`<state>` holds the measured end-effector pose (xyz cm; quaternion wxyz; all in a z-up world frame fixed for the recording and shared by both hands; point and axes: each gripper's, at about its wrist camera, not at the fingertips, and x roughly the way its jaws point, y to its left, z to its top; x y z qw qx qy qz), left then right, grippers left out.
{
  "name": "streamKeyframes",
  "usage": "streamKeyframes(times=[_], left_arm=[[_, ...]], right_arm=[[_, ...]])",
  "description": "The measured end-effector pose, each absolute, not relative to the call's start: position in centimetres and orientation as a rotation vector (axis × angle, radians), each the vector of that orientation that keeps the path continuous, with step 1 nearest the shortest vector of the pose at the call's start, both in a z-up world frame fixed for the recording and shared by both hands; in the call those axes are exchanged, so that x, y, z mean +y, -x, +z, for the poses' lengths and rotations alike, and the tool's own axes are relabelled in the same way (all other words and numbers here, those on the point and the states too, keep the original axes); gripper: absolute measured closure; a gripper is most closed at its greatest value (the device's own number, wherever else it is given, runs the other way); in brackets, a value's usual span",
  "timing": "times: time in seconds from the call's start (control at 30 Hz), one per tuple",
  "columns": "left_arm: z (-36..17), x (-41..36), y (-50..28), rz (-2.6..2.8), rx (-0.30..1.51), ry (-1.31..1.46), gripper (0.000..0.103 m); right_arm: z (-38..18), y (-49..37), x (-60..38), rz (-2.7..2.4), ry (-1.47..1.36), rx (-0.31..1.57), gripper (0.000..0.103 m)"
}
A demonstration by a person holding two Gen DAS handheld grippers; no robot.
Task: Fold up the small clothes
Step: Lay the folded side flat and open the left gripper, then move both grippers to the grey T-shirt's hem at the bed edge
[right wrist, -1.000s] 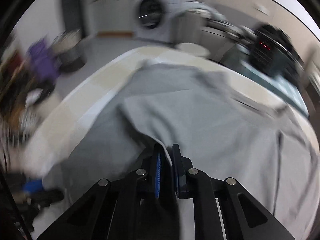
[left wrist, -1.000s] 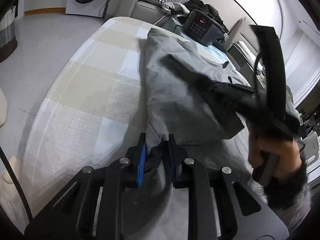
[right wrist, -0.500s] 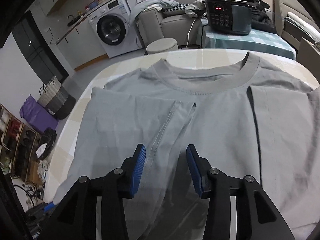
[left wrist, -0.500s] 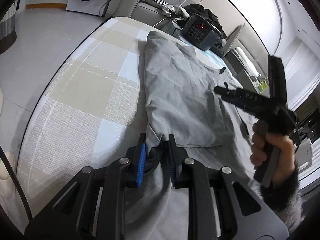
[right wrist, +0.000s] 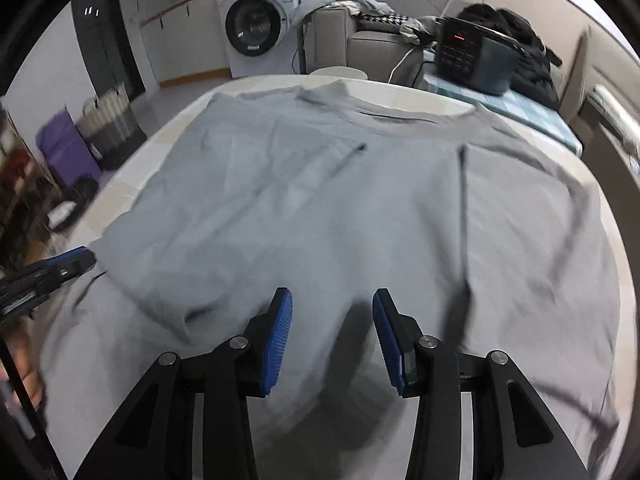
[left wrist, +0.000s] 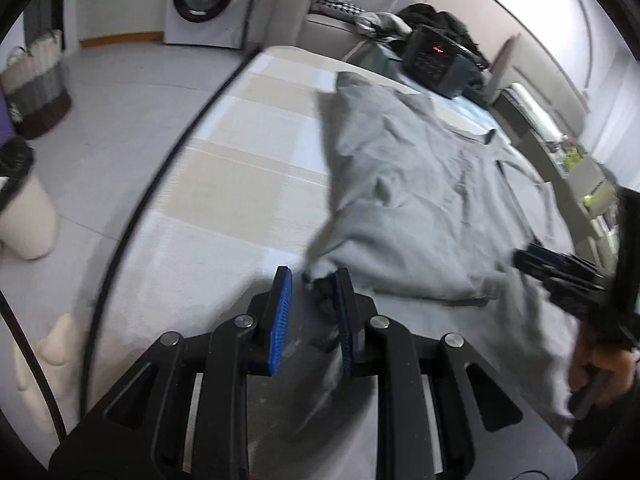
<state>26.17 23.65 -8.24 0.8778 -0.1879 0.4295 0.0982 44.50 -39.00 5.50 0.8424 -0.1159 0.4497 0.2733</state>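
Lying flat on checked worktop (left wrist: 240,168): grey T-shirt (right wrist: 360,200), both sleeves folded inward; left claw (left wrist: 314,300) spread beside hem corner, right claw (right wrist: 332,332) spread above shirt.

Matte black two-finger left gripper (left wrist: 312,304) and right gripper (right wrist: 332,334): ribbed blue pads, silver screws behind them.

The shirt (right wrist: 360,208) is soft matt grey cloth, lightly creased, with a ribbed knit collar. It lies on a tablecloth (left wrist: 240,168) of woven checked fabric, beige and white, faintly textured. Both grippers, left (left wrist: 312,304) and right (right wrist: 332,332), are matt black plastic with ridged blue rubbery pads (right wrist: 278,344) and small shiny metal screws
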Motion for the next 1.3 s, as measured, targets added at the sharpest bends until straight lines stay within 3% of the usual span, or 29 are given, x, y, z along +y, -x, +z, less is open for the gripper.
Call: streamKeyframes(times=[0.2, 0.33, 0.6, 0.9, 1.07, 1.2, 1.3], left_arm=[[-5.7, 22.0, -25.2, 0.238, 0.857, 0.348, 0.085], [-5.2, 19.1, -27.4, 0.144, 0.866, 0.339, 0.078], [-8.1, 13.6, -30.3, 0.093, 0.953, 0.121, 0.074], [-7.6, 13.1, -31.2, 0.06, 0.928, 0.242, 0.071], [-7.8, 9.7, -30.7, 0.075, 0.961, 0.015, 0.068], [-6.2, 9.0, -30.2, 0.02, 0.901, 0.074, 0.067], [-6.3, 8.4, -31.2, 0.033, 0.888, 0.084, 0.052]], right_arm=[[8.3, -42.0, -45.8, 0.582, 0.138, 0.898, 0.057], [7.8, -42.6, -48.5, 0.55, 0.04, 0.933, 0.057], [7.0, -42.9, -46.6, 0.626, 0.028, 0.954, 0.057], [5.6, -44.5, -44.6, 0.687, -0.037, 0.961, 0.057], [4.3, -44.3, -43.1, 0.737, -0.01, 0.959, 0.057], [4.2, -44.3, -43.0, 0.746, 0.012, 0.942, 0.057], [4.3, -44.6, -43.6, 0.738, -0.01, 0.943, 0.057]])
